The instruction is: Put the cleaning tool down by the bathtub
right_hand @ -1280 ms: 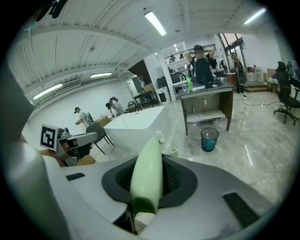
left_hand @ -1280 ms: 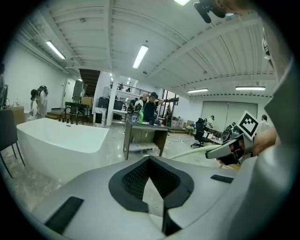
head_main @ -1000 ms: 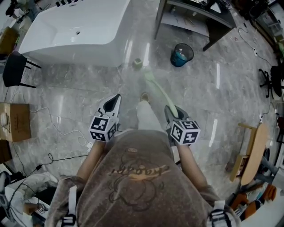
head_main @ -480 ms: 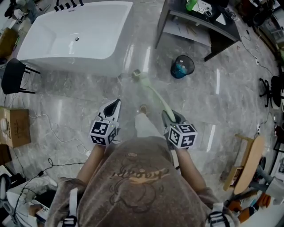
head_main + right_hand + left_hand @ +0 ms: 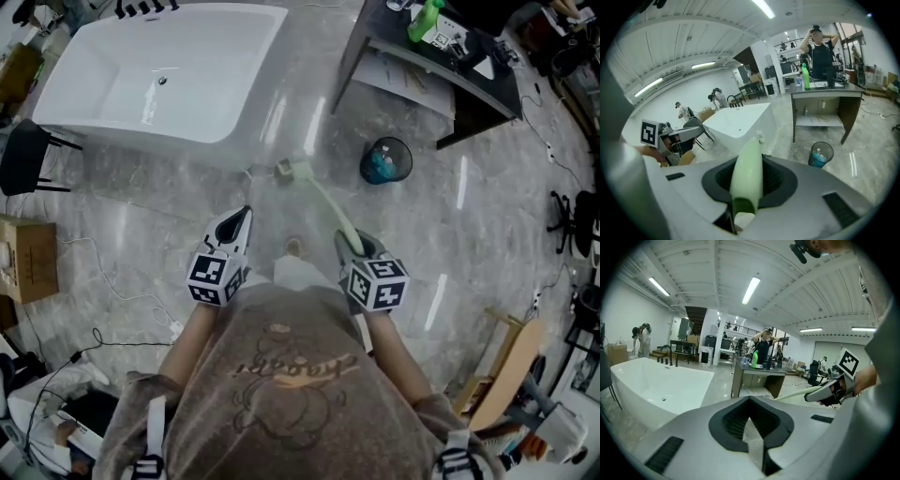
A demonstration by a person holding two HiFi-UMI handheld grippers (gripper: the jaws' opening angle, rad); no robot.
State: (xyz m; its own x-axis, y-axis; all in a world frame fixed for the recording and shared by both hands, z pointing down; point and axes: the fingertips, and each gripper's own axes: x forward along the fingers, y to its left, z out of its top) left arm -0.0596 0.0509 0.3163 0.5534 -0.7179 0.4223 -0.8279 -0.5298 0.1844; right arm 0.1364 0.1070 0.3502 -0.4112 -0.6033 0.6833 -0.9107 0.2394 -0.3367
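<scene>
Status pls: how far along am I?
— Abt halfway, I'd say. You've got the cleaning tool (image 5: pixel 323 202) in your right gripper (image 5: pixel 351 244). Fingers are clamped on the pale green handle, which runs up-frame from centre twd the bathtub (image 5: pixel 216 141) at upper left.

Tool head near the tub?
— Yes. In the head view the head is just beside the tub's lower-right corner, approx centre-top of frame. Can't tell if it's touching the floor (image 5: pixel 422 216) or hanging just above it. In the right gripper view the handle points at the tub's near corner, w/ the bin (image 5: pixel 385 159) off to the right.

Left side?
— Your left gripper (image 5: pixel 246 214) carries nothing. Fingers are drawn together w/ only a sliver of floor showing btwn them. It's left of centre, well apart from the tool.

So what's left?
— The carry looks done, judging by where the head is. Not yet done: lowering the handle to the floor by the tub and letting go w/ the right fingers. It only counts as put down once it lies there w/o you holding it. Watch that the handle doesn't slide on that glossy floor, and keep it clear of the bin.
</scene>
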